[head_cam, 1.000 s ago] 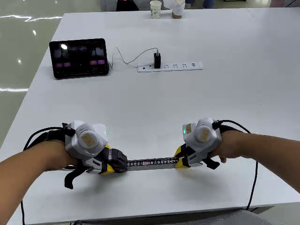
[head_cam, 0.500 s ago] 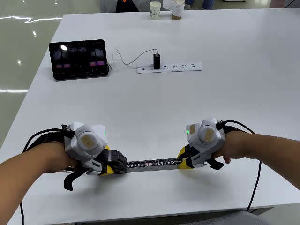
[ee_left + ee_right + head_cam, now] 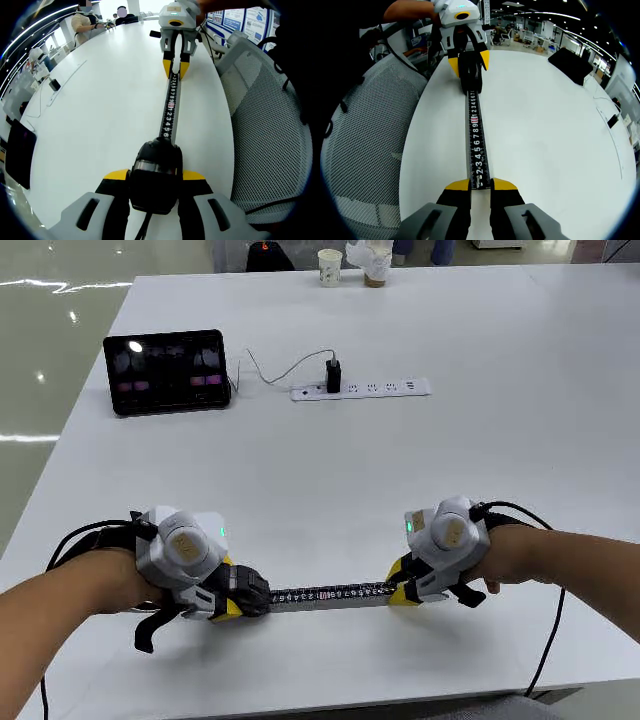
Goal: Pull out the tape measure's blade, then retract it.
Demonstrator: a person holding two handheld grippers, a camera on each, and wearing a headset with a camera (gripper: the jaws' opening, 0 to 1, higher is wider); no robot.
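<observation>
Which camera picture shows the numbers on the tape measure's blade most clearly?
The right gripper view: the blade runs straight up from the fingers, its digits large and readable. The left gripper view shows them smaller, past the case; the head view shows a thin strip.

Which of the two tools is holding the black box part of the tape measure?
The left tool: its jaws clamp the black case, while the right tool pinches only the tip of the pulled-out blade.

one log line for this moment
left tongs: shut on case | right tongs: shut on blade | blade: extended between them
</observation>
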